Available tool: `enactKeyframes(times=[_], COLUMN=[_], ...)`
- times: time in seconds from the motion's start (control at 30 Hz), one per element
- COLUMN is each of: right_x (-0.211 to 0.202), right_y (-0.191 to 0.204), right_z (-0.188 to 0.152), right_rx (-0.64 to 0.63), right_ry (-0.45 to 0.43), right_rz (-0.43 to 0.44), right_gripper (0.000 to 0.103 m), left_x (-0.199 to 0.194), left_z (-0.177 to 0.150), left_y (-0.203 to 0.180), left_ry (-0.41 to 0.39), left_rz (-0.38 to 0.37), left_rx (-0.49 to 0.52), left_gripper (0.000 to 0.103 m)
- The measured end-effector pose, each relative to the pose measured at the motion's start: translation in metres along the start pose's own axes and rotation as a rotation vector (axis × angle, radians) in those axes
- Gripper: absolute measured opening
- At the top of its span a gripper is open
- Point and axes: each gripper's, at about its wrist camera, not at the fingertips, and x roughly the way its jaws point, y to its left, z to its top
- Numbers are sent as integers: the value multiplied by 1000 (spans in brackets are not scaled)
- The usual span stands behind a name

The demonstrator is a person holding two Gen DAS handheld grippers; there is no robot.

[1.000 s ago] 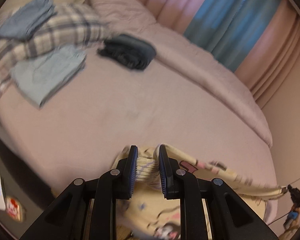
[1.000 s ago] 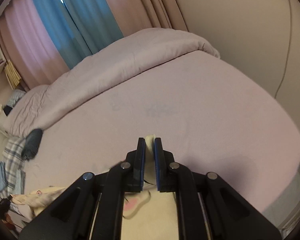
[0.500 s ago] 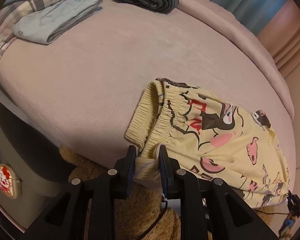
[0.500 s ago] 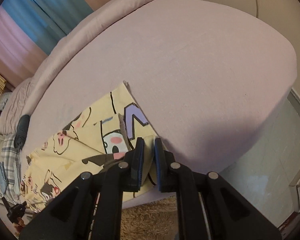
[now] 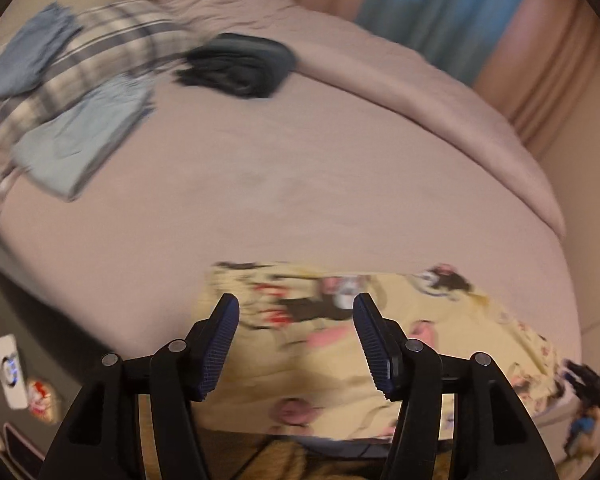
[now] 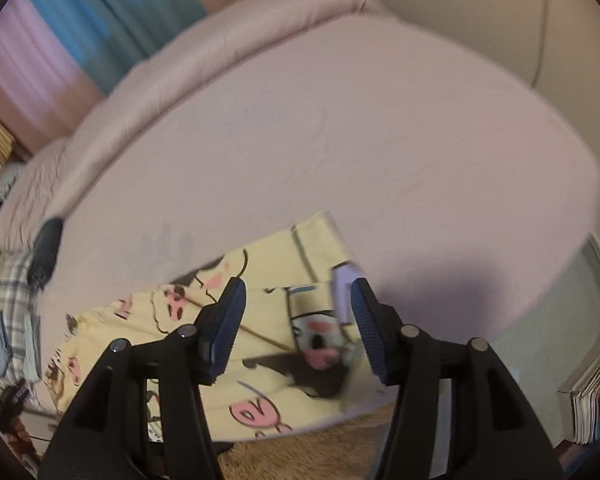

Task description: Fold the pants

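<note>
The yellow cartoon-print pants [image 5: 340, 344] lie spread along the near edge of the pink bed [image 5: 300, 184]. My left gripper [image 5: 296, 332] is open and empty, just above the pants' left end. In the right wrist view the pants [image 6: 260, 344] lie across the bed's front edge, with their hem end toward the right. My right gripper [image 6: 298, 320] is open and empty over that end. Both views are blurred by motion.
Folded dark clothes [image 5: 236, 64], a light blue folded garment [image 5: 84, 140] and a plaid blanket [image 5: 112, 48] lie at the far left of the bed. A rolled duvet [image 6: 228, 56] runs along the back. A tan rug [image 6: 300, 452] lies below the bed edge.
Both grippers have opened and let go of the pants, which now lie on the bed. Both have lifted and tilted up from the edge.
</note>
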Motion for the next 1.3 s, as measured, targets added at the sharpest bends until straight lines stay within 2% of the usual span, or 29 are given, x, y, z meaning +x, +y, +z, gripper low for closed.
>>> enactKeyframes(times=[0.07,0.1,0.13,0.17,0.2,0.33,0.4,0.47,0.53,0.63,0.67,0.7,0.73,0.77,0.83,0.97,1.03,1.1,1.2,1.3], right_x=[30,33,30,25,21,-10,-23,-21,0,50,59,53,45,36,11,-35,-47,-47,-43,-24], right_y=[0,0,3,8,11,16,19,18,16,0,-6,-12,-15,-20,-28,-38,-42,-48,-49,-41], right_z=[-5,-9,-10,-10,-10,-1,8,21,31,36,34,28,26,22,10,-26,-48,-66,-79,-83], right_rx=[25,36,19,-15,-34,-39,-43,-37,-37,-11,2,24,45,71,115,132,152,175,192,217], right_ry=[65,30,-11,-49,-70,-181,-237,-255,-248,-99,-76,-127,-146,-149,-161,-213,-209,-183,-155,-130], right_rz=[-61,-90,-110,-127,-125,-111,-117,-113,-125,-171,-171,-137,-119,-111,-105,-120,-100,-62,-16,2], right_gripper=[52,49,38,16,7,8,8,8,9,13,19,20,26,42,54,54,54,54,46,41], left_x=[10,14,16,23,26,32,34,42,51,64,66,67,68,68,66,60,61,63,67,70], left_z=[-2,-4,-6,-9,-11,-21,-26,-31,-36,-48,-52,-55,-57,-59,-63,-73,-80,-88,-101,-111], left_y=[-13,-16,-18,-23,-27,-39,-50,-60,-69,-76,-77,-76,-74,-71,-65,-68,-75,-86,-103,-116], left_ry=[29,43,53,75,90,112,113,132,159,208,222,234,245,255,265,286,302,331,378,395], left_rz=[-20,-20,-18,-12,-12,-24,-66,-93,-96,-94,-87,-79,-74,-73,-82,-175,-205,-249,-309,-316], left_rx=[24,38,47,66,82,106,120,133,151,177,180,180,180,175,152,138,143,167,204,238], left_gripper=[59,59,59,59,59,59,59,59,59,59,59,59,59,59,59,59,59,59,59,56])
